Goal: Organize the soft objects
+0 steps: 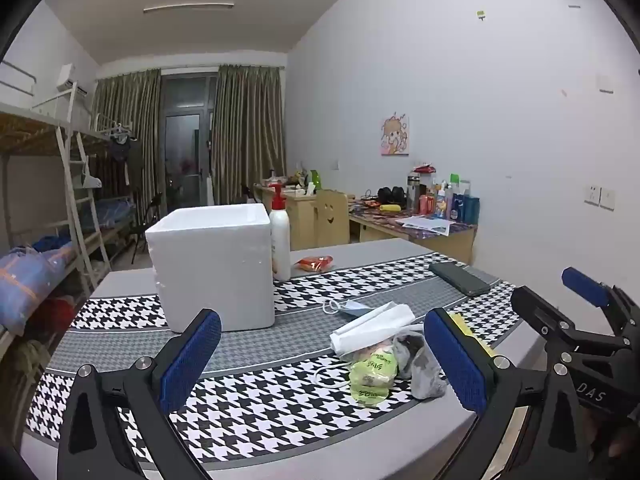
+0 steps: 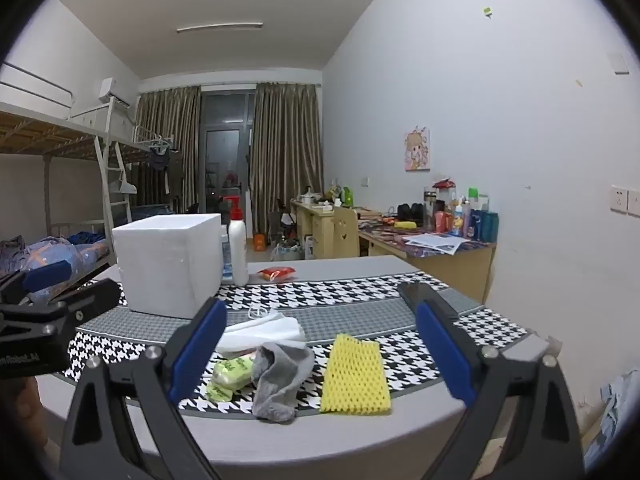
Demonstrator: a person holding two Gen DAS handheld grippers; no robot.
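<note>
Sock (image 2: 278,380), grey & crumpled, lies at the near edge of the table (image 2: 320,440) on the houndstooth cloth (image 2: 344,292). We see a yellow foam net (image 2: 356,376) just beside it on the right, and a green packet (image 2: 230,374) touching it on the left. Behind those sits a folded white cloth (image 2: 260,332), w/ a blue face mask (image 1: 352,307) a bit further back. White foam box (image 1: 212,264) stands upright towards the far left of the cloth, a pump bottle (image 1: 280,236) touching its right side, red snack pack (image 1: 316,263) near the bottle. Dark phone (image 1: 460,278) lies well apart on the far right.

We hold both tools above the near edge, nothing between the pads. Left gripper (image 1: 320,360) has fingers spread wide, framing the packet & cloth. Right gripper (image 2: 320,360) is likewise spread wide, w/ sock & foam net showing between its fingers
</note>
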